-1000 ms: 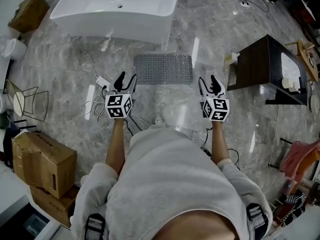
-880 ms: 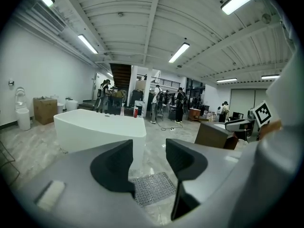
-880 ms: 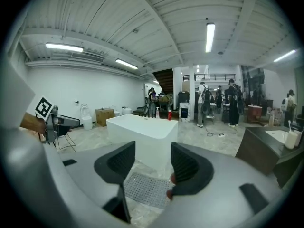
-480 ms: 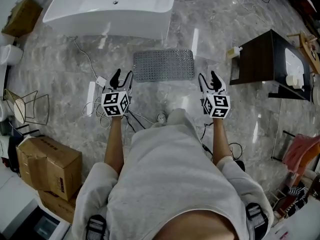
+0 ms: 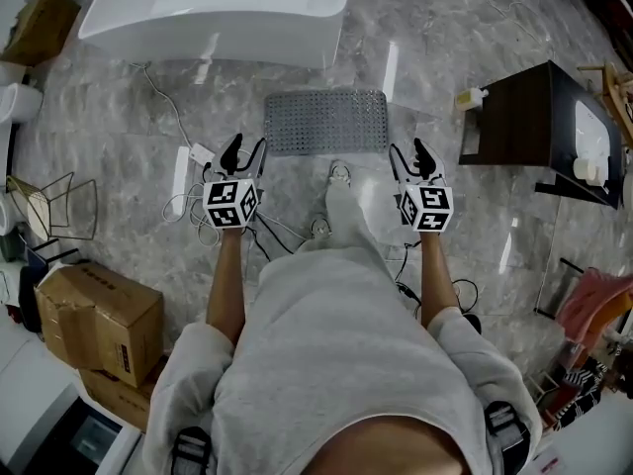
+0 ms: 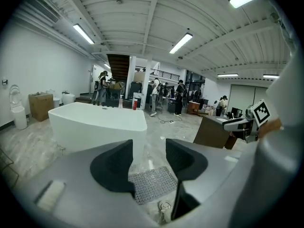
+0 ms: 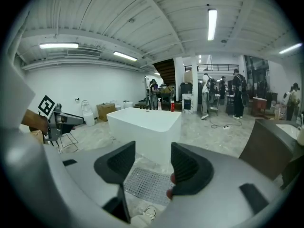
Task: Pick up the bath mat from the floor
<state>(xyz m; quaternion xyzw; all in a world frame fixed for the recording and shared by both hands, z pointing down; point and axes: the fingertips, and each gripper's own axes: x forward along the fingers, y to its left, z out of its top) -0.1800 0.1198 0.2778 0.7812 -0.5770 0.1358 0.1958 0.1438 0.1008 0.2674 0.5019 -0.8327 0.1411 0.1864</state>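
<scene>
Bath mat [image 5: 326,122]: flat on the floor beside the white bathtub [image 5: 213,23]. Left gripper [image 5: 244,149], right gripper [image 5: 413,153]: jaws wide, holding nothing. Cardboard box [image 5: 99,310]: closed.

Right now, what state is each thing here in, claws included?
bath mat, lying flat on the floor, untouched.
left claw, open, empty, not touching the mat.
right claw, open, empty, not touching the mat.
bathtub, no water showing.
cardboard box, flaps shut.
</scene>
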